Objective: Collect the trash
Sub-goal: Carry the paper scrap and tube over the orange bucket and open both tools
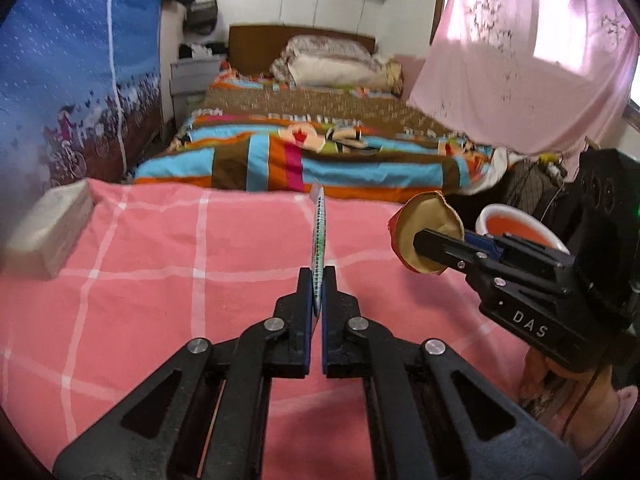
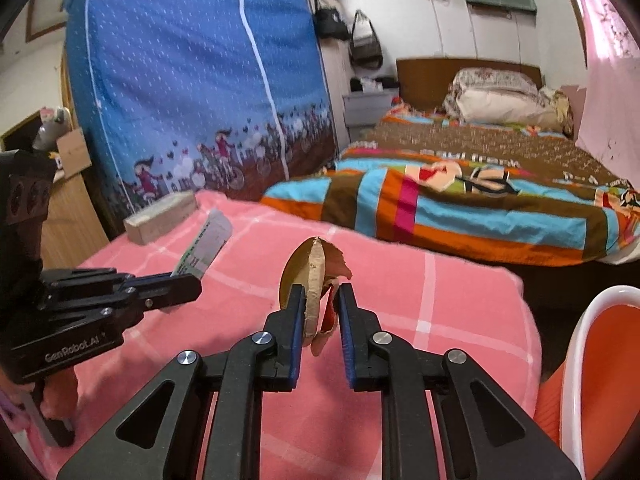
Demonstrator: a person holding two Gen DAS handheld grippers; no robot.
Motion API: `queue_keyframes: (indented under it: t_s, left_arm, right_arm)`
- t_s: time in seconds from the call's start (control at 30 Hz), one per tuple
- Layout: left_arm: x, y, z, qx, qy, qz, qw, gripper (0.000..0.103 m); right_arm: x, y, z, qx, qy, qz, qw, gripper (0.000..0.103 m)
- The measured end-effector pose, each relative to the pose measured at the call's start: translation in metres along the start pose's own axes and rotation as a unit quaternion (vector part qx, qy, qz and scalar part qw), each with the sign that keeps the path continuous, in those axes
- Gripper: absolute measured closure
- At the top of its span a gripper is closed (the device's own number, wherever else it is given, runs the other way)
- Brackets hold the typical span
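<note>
Your left tongs [image 1: 319, 280] are clamped on a thin printed paper slip [image 1: 320, 236], held edge-on and lifted clear of the pink checked blanket [image 1: 160, 280]. The pads pinch only its lower end, and most of the slip stands free above them, so a quick swing could make it flap and slide out. Your right tongs [image 2: 319, 300] are closed on a crumpled tan and red wrapper [image 2: 310, 276], also off the blanket. The left pad presses the tan part, but the red flap near the right pad looks loose; if that is all the right pad catches, the wrapper could tear or drop.

The two tongs hang near each other, so crossing them on the way to the orange-and-white bin [image 2: 592, 364] at your right risks a knock that frees either piece. The bin sits off the blanket's edge, so a release too early puts trash on the floor. A small box [image 2: 160, 216] lies well apart at the far corner, not yet collected.
</note>
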State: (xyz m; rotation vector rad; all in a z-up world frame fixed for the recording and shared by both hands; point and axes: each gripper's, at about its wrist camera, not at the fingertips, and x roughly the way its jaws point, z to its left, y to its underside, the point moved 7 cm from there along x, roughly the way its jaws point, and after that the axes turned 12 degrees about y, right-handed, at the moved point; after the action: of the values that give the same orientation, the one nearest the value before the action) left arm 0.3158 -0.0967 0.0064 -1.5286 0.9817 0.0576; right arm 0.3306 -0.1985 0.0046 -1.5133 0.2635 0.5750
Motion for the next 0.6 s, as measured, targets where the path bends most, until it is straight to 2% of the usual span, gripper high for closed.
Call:
queue_keyframes:
  t_s: [0.17, 0.33, 0.6]
  left_arm:
    - [-0.017, -0.016, -0.017, 0.001, 0.003, -0.051, 0.9987, 0.096]
    - [-0.032, -0.033, -0.041, 0.019, 0.005, -0.098, 0.995, 0.096]
    - [-0.04, -0.051, -0.087, 0.065, 0.021, -0.15, 0.9863, 0.096]
  right_arm:
    - [-0.03, -0.014, -0.007, 0.024, -0.003, -0.073, 0.997, 0.089]
    - [-0.069, -0.032, -0.018, 0.036, 0.009, -0.164, 0.986, 0.089]
    - [-0.113, -0.046, -0.047, 0.06, 0.041, -0.247, 0.966, 0.089]
